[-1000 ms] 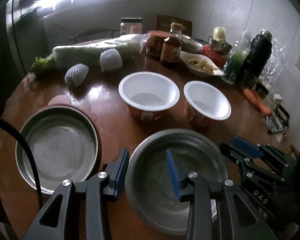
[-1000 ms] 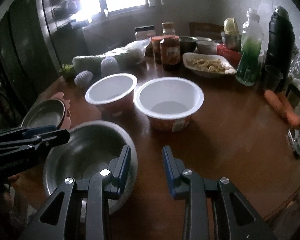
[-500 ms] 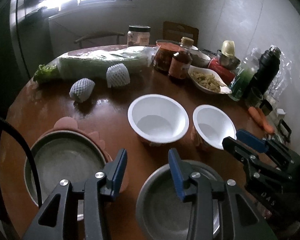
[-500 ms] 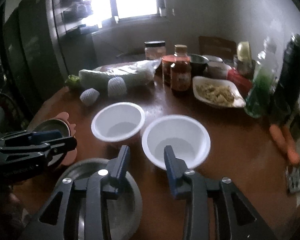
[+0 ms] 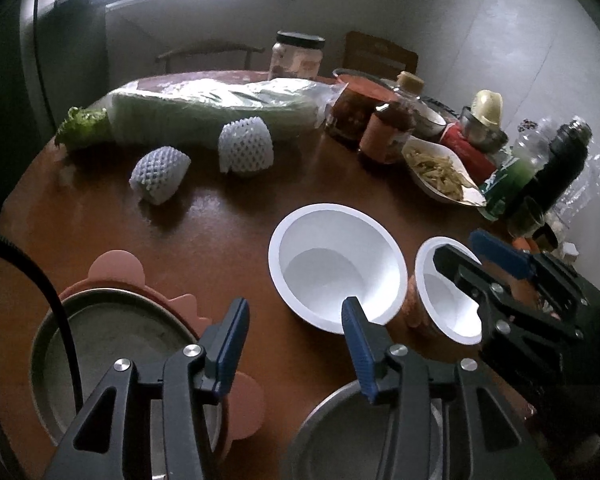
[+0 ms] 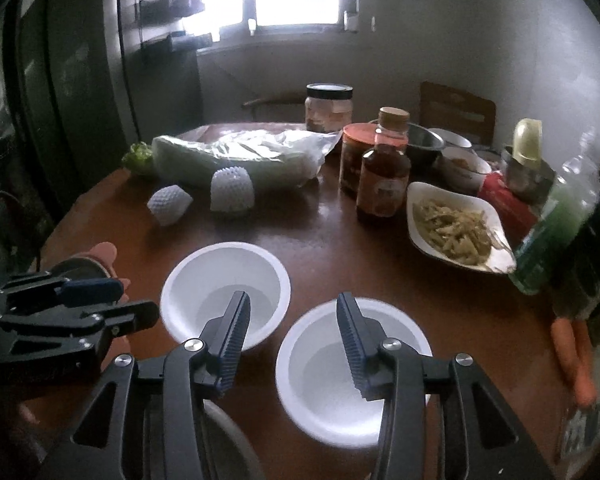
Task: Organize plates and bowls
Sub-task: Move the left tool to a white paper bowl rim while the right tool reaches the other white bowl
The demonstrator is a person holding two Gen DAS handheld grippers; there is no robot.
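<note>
My left hand-held gripper point(image 5: 296, 322) empty, jaws just been opening, above surface point(image 5: 228, 232) between metal plate point(image 5: 100, 360) and left white bowl point(image 5: 336, 268). My right hand-held gripper point(image 6: 292, 320) likewise opening, empty, over right white bowl point(image 6: 332, 380).

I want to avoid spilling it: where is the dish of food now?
In the right wrist view, the dish of food sits right of the brown bottle, behind the white bowls.

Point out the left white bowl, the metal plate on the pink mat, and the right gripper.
left white bowl point(image 5: 332, 268): left wrist view, inner wall.
metal plate point(image 5: 112, 344): left wrist view, flat bottom.
right gripper point(image 6: 292, 320): right wrist view, midway between fingertips.
</note>
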